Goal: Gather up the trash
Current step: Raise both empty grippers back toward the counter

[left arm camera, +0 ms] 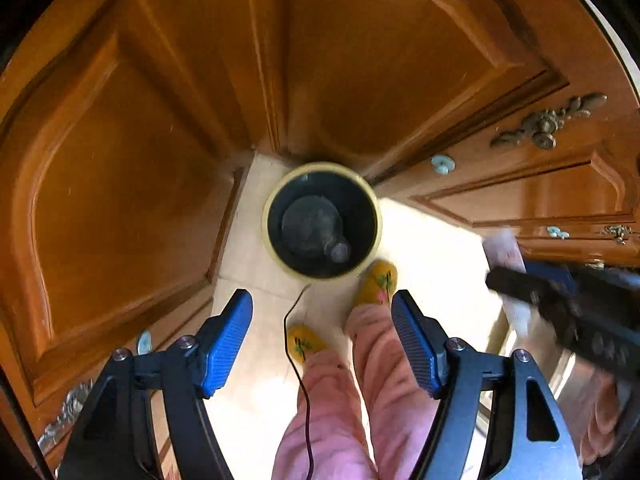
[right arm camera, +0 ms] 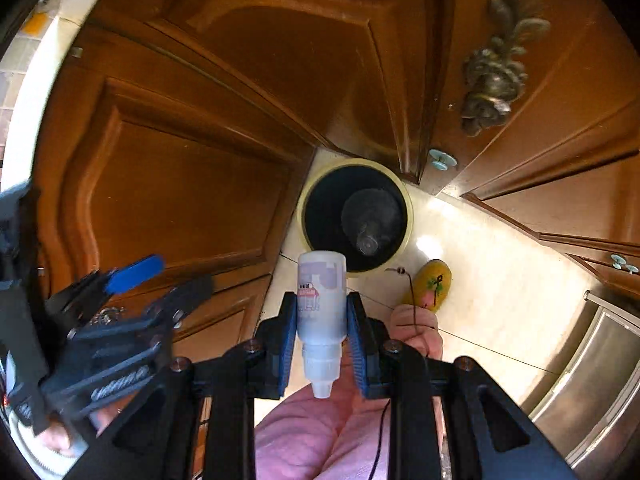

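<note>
1. Left wrist view: my left gripper [left arm camera: 322,344] points straight down with its blue pads spread and nothing between them. Directly beyond its fingertips a trash bin [left arm camera: 322,220] with a pale yellow rim stands on the light floor [left arm camera: 432,240], close against the wooden cabinet doors [left arm camera: 132,168].
2. Inside the bin I see a dark liner and a dark rounded object [left arm camera: 312,228] lying at the bottom; I cannot tell what it is.
3. To the right of the left gripper, the right gripper [left arm camera: 516,276] shows blurred, with something white in it.
4. Below the left gripper are pink trouser legs [left arm camera: 360,392] and two yellow slippers [left arm camera: 378,282].
5. Right wrist view: my right gripper [right arm camera: 322,330] is pinching a small white plastic bottle [right arm camera: 322,300], nozzle pointing back toward the camera, base forward.
6. The bin [right arm camera: 406,236] sits just ahead of the bottle's base, slightly right, with the same dark object [right arm camera: 370,216] in it.
7. The left gripper [right arm camera: 160,276] appears blurred at the left.
</note>
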The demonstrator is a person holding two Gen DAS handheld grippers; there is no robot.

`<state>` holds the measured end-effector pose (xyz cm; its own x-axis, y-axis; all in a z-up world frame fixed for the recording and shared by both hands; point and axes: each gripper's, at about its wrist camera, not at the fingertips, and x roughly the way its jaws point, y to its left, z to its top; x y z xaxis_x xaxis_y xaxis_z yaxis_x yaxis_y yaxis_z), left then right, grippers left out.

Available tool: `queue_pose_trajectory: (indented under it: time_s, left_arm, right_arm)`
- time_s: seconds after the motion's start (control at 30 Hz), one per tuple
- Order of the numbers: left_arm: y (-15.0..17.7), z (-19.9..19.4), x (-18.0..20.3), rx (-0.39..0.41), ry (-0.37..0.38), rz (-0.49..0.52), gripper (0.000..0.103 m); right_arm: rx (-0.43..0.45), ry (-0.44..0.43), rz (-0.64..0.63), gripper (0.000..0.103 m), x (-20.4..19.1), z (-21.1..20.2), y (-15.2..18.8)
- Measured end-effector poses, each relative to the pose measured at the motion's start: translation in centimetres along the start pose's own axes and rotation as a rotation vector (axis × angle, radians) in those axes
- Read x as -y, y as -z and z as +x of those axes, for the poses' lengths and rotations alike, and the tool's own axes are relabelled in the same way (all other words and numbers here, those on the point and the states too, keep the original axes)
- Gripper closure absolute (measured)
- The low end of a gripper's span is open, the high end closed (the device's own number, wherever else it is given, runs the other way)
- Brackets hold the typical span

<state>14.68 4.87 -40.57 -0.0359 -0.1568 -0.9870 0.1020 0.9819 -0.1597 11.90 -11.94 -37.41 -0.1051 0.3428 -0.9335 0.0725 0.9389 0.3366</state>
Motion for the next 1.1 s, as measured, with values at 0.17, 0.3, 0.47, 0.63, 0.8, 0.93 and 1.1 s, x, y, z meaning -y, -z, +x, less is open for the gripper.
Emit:
queue_pose_trajectory:
  time_s: [0.17, 0.3, 0.47, 0.63, 0.8, 0.93, 1.1]
  left_arm:
    - [1.5, -0.9, -0.8, 0.0, -0.028, -0.022, 0.033]
    - [2.1, -1.4, -0.8, 0.005, -0.059, -0.021, 0.033]
    - [2.2, -2.5, -0.4, 0.039, -0.072, -0.01, 0.033]
    - [2.2, -5.0, -0.3, 0.09, -0.062, -0.009, 0.033]
    - [2.7, -9.7, 0.5, 0.165, -0.059, 0.015, 0.033]
    - [3.3, -14.9, 2.0, 0.253, -0.061, 0.074, 0.033]
    - [3.8, -21.4, 4.3, 0.379, -0.007, 0.143, 0.033]
  right_arm:
    - [-0.006, 0.016, -0.005, 0.078, -0.6, 1.2, -1.7]
    - [-0.001, 0.009, 0.007, 0.064, -0.9, 1.4, -2.7]
    - [0.021, -0.016, -0.002, 0.062, -1.8, 0.4, -2.4]
    - [0.057, -0.047, 0.002, 0.062, -2.2, -1.8, -1.2]
    - [0.114, -0.062, -0.001, 0.062, -2.9, -6.4, 1.2]
    - [0.171, -0.041, -0.028, 0.062, -3.9, -11.2, 3.3]
    - [0.272, 0.014, -0.072, 0.062, -5.1, -17.6, 5.6]
